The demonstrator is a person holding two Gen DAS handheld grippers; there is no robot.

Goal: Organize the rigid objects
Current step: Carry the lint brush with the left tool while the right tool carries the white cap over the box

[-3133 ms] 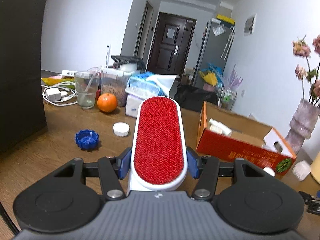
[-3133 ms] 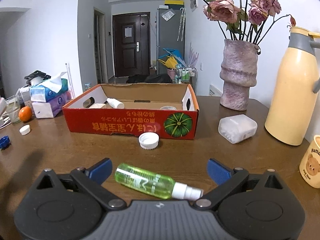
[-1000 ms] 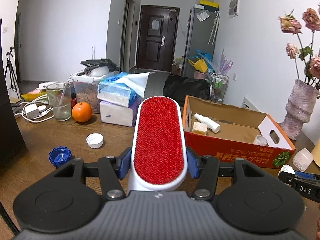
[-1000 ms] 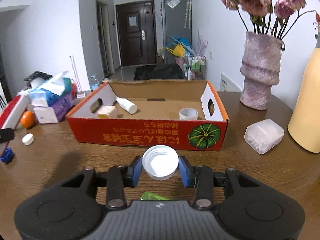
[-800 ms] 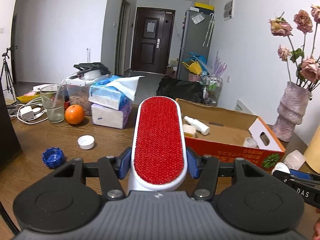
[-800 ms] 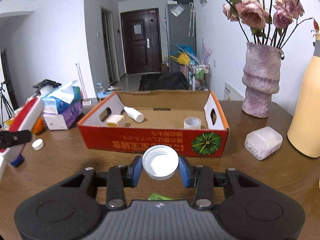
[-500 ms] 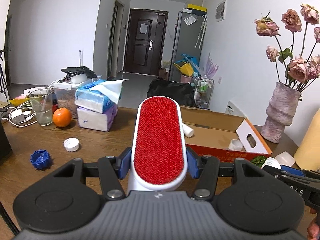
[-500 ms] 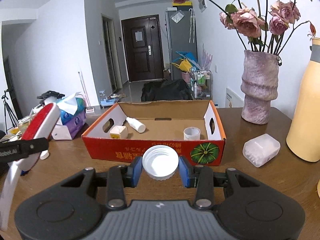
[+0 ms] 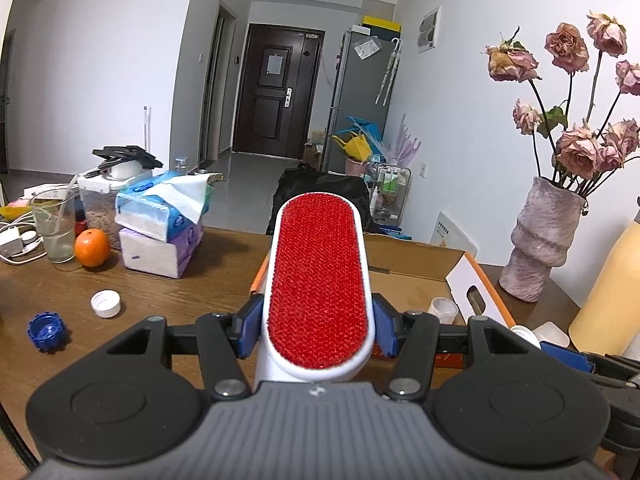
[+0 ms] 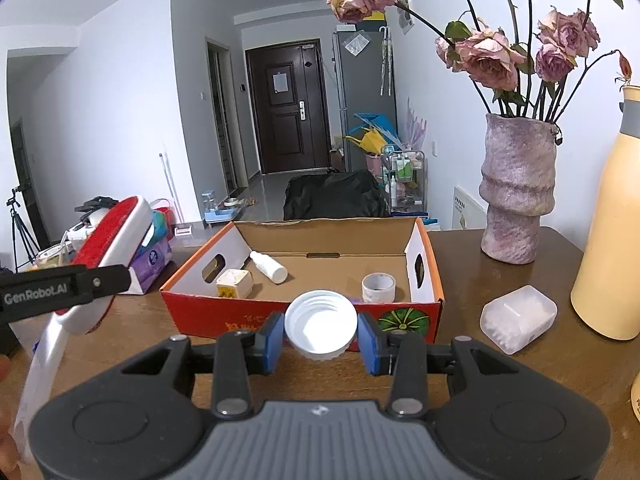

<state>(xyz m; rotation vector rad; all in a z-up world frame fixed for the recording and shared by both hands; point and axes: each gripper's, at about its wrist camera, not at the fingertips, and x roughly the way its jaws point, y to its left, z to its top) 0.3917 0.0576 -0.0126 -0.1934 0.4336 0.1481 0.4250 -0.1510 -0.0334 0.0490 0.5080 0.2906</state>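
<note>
**Both grippers loaded, short of the box**

Left gripper (image 9: 318,330): we see its blue pads clamped on the flanks of a lint brush (image 9: 319,280), red pile face up, head pointing ahead and rising out of the jaws. In the right wrist view the same brush (image 10: 114,240) leans up and away from the gripper, its pale handle trailing down toward the left edge of the frame. It hangs over the wooden table (image 9: 208,276), to the left of the cardboard box (image 10: 426,264), not yet above it.

Right gripper (image 10: 320,332): jaws closed on a white screw cap (image 10: 321,325), hollow side toward the camera, held by its rim. It sits in front of the box's red front wall, not yet past it.

Inside the box we count a small white bottle (image 10: 269,266), a small white cube-shaped carton (image 10: 235,283) and a roll of tape (image 10: 378,287). The middle of the floor is bare.

Judgement: we are mid-carry, with both items bound for the box.
- Clear the front wall before lowering either item.
- The brush is long; we lay it flat along the bare floor, head first, so it does not bridge the bottle or tip over the wall.
- Release the cap low, so it does not roll.
- Bring the grippers in one at a time; they are close, and the brush handle swings wide.

Still loose on the table: a blue cap (image 9: 46,330), another white cap (image 9: 105,303) and a clear plastic case (image 10: 518,318).
</note>
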